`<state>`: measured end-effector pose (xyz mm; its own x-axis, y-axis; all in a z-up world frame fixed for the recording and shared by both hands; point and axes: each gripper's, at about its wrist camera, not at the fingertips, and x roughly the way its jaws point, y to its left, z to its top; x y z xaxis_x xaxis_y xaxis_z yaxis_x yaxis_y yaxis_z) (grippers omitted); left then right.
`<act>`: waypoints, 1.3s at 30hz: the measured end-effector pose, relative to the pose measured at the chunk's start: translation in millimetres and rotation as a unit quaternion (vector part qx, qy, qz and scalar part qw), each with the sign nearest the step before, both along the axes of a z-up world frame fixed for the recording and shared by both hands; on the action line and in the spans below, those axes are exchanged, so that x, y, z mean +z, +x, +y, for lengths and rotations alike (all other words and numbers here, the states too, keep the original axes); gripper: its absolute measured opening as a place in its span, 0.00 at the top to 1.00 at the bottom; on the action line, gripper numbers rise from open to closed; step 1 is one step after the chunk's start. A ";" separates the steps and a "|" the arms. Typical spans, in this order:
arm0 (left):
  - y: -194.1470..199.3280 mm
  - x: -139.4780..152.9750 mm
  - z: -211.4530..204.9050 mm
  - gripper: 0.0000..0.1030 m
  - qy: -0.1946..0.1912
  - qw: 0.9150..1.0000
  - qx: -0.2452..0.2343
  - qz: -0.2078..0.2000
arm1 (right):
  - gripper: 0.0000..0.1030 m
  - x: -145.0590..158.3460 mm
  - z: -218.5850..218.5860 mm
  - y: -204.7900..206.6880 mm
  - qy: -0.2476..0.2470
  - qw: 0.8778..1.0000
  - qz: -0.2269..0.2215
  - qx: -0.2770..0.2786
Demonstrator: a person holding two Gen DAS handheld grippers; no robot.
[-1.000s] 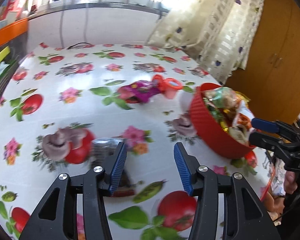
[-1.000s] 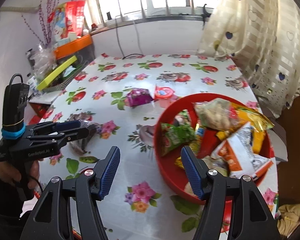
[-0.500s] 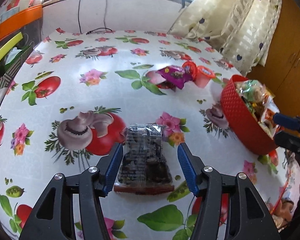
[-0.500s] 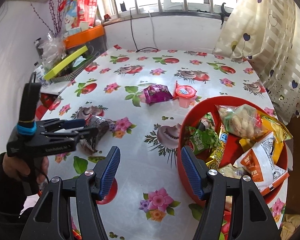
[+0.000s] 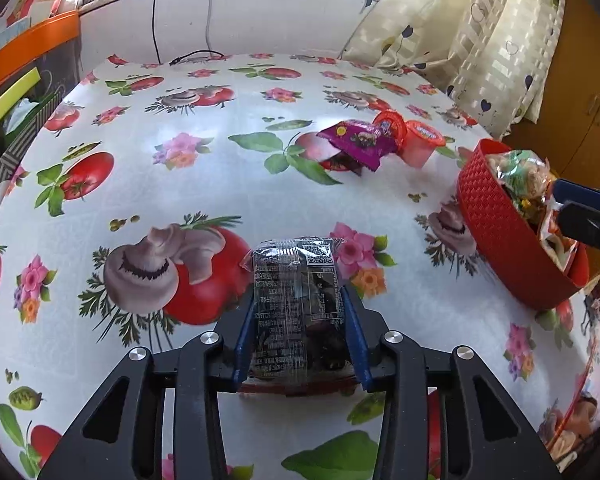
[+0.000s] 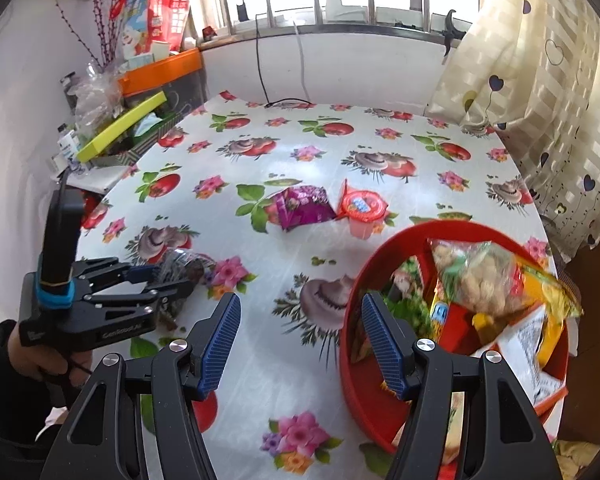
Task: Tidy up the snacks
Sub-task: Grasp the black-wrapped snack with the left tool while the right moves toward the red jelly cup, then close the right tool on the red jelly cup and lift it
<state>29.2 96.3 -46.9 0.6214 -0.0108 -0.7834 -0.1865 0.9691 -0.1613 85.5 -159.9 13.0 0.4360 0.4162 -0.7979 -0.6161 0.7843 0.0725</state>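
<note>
Snack packet (image 5: 296,300), dark, lies near the table's front edge; left gripper (image 5: 298,334) jaws have just closed onto it. Right gripper (image 6: 300,344) jaws open, empty. Next: lift toward red basket (image 5: 500,236)

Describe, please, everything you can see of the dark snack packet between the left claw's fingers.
The dark snack packet is a clear, crinkly plastic pouch holding dark pieces, printed with white text, a QR code and a red strip along its near edge. It lies flat on the flowered tablecloth, lengthwise between the blue pads of the left claw, which have just been closing and now press both its sides.
</note>
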 end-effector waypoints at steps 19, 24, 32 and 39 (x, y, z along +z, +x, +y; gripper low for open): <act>52.1 18.3 14.9 0.60 -0.036 0.998 -0.017 -0.058 | 0.40 -28.5 29.2 117.2 -0.078 0.996 0.040 0.003; 57.4 13.8 17.6 0.60 -0.057 0.996 -0.028 -0.070 | 0.40 -42.1 40.3 137.7 -0.097 0.993 0.064 0.006; 59.1 6.2 23.9 0.60 -0.074 0.994 -0.030 -0.072 | 0.49 -64.3 53.6 151.0 -0.121 0.989 0.087 0.006; 60.1 4.2 25.6 0.60 -0.079 0.994 -0.031 -0.070 | 0.58 -68.0 55.8 155.9 -0.121 0.989 0.088 -0.002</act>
